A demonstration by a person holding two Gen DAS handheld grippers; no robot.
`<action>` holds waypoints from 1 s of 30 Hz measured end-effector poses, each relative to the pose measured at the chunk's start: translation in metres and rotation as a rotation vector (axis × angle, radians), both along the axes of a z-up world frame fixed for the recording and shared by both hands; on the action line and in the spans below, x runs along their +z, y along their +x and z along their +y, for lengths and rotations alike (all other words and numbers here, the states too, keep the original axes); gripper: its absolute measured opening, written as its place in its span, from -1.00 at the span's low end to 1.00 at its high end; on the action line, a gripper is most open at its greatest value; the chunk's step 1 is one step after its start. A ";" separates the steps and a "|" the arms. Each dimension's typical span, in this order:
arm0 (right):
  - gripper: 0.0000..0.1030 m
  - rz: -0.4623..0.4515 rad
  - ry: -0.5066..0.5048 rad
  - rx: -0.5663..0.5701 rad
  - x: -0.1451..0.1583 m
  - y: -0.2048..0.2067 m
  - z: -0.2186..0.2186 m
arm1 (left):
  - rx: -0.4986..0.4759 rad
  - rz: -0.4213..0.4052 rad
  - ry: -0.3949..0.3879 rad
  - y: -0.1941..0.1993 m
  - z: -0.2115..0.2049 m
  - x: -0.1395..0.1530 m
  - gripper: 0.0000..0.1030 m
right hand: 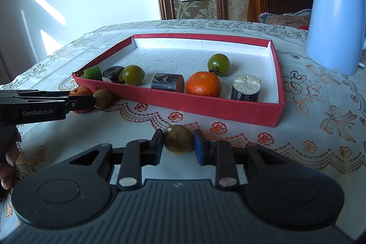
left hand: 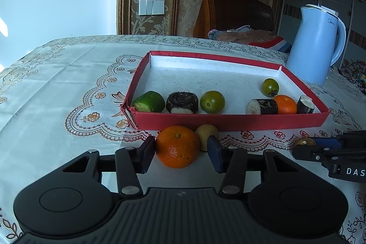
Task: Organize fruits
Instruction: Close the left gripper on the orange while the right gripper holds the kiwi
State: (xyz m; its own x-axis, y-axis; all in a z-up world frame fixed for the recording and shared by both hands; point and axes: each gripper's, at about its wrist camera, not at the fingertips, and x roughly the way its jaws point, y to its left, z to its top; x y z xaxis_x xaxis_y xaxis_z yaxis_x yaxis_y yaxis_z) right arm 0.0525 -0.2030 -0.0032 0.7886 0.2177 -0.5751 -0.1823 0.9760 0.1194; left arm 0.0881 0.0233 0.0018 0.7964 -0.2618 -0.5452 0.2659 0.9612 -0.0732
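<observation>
Beside the red cardboard tray (left hand: pixel 228 121), the left tongs (left hand: pixel 180 153) flank a round orange mandarin (left hand: pixel 177 146), apparently unpinched. The right tongs (right hand: pixel 178 144) pinch a small brown longan (right hand: pixel 178 140). Both fruits look light, smooth, bruisable: grip across the middle.

L gripper (left hand: pixel 180 152) straddles a round orange mandarin (left hand: pixel 177 146) on the lace-print tablecloth (left hand: pixel 57 84); a small brown round fruit (left hand: pixel 205 133) sits just behind-right of it. R gripper (right hand: pixel 178 144) straddles another small brown longan-like fruit (right hand: pixel 178 139). Behind both tongs: a shallow red cardboard tray (right hand: pixel 205 104) w/ a second mandarin (right hand: pixel 203 84), two green tomatoes and cut sugarcane pieces in it. Pale blue plastic kettle (right hand: pixel 336 15) stands behind-right of the tray.
</observation>
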 end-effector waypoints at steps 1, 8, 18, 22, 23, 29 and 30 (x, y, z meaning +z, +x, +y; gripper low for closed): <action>-0.47 0.000 0.000 0.000 0.000 0.000 0.000 | 0.000 0.000 0.000 0.000 0.000 0.000 -0.05; -0.47 0.000 0.000 0.000 0.000 0.000 0.000 | 0.014 0.002 -0.016 0.000 0.005 0.000 -0.19; -0.47 0.000 0.000 0.000 0.000 0.000 0.000 | 0.016 -0.003 -0.012 -0.003 0.005 0.000 -0.21; -0.47 0.000 0.001 0.000 0.000 0.000 0.000 | 0.016 -0.006 -0.008 -0.003 0.005 0.000 -0.21; -0.47 0.000 0.000 0.000 0.000 0.000 0.000 | 0.018 -0.006 -0.009 -0.003 0.005 0.000 -0.21; -0.47 0.000 0.000 0.000 0.000 0.000 0.000 | 0.033 -0.009 -0.014 -0.006 0.007 0.001 -0.21; -0.47 0.000 0.000 0.000 0.000 0.000 0.001 | 0.034 -0.009 -0.014 -0.007 0.008 0.001 -0.21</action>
